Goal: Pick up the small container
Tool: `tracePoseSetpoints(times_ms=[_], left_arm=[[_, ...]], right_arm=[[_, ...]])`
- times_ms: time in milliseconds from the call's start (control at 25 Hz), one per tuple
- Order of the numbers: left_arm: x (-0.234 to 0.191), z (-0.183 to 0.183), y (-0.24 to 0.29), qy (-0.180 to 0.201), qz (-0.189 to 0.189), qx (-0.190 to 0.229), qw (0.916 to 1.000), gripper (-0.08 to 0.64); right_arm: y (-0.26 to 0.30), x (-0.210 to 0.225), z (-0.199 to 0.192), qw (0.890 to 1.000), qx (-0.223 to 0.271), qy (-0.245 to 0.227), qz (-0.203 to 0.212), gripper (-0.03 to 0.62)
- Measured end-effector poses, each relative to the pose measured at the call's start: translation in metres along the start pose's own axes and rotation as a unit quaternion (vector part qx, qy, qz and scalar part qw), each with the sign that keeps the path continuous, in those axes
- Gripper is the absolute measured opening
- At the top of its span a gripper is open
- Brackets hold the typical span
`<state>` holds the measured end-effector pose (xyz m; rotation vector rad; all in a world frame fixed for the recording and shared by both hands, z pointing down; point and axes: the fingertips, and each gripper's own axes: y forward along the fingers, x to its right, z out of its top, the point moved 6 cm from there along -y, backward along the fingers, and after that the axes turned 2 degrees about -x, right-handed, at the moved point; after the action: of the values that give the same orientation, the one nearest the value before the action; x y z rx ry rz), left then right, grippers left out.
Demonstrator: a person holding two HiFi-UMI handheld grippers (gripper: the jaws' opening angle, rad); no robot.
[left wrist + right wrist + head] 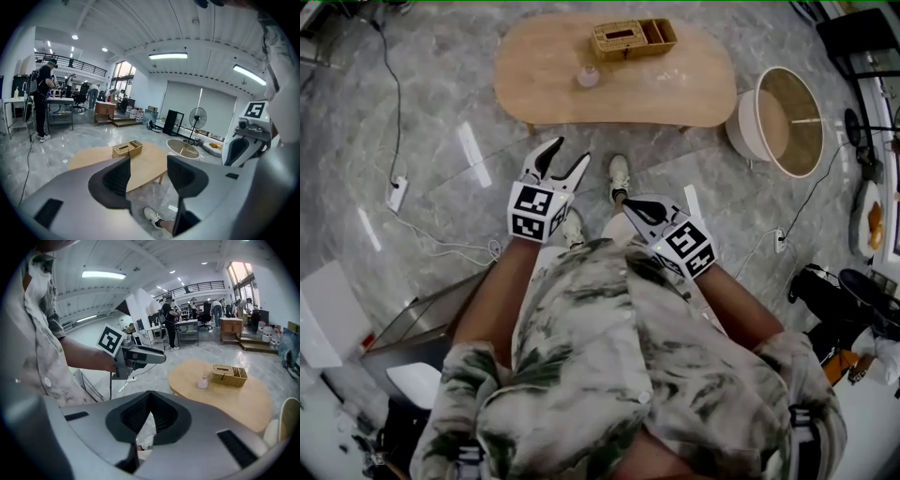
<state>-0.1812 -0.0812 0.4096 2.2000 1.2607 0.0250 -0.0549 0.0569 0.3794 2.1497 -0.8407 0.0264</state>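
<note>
Two square markers (534, 212) (689, 246) — left gripper (569, 156) parted, right gripper (631, 202) closed

Open-plan hall with a glossy grey marble floor (441, 122) showing light reflections. A low oval wooden table (675, 89) stands on it, and a round white tub (746, 122) with a tan inside sits just beside one end. White power strip (396, 194) on the floor, cable trailing off. White ceiling, long tube lights (168, 56) plus small spotlights. Tall windows (123, 75) at the far end, daylight coming in. Mezzanine railing (77, 67) along one wall, with desks (60, 100) below it and people standing there. Pedestal fan (198, 116) in front of a pale blind-covered wall (215, 105).
</note>
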Motion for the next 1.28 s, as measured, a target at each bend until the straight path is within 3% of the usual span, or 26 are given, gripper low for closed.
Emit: tracePoseSetpoints(times_ms=[560, 880, 1280], left_arm=[[-0.062, 0.014, 0.153, -0.019, 0.065, -0.018, 0.9976, 0.241], [-0.126, -0.031, 0.255, -0.057, 0.107, -0.052, 0.9913, 0.241], [-0.183, -0.069, 0.352, -0.06, 0.142, -0.076, 0.9851, 0.25]], right_arm=[[0.031, 0.147, 0.019, 0.999, -0.029, 0.015, 0.021, 0.02], [0.075, 0.208, -0.008, 0.995, -0.071, 0.046, 0.052, 0.02], [0.118, 0.271, -0.04, 0.99, -0.107, 0.063, 0.068, 0.02]])
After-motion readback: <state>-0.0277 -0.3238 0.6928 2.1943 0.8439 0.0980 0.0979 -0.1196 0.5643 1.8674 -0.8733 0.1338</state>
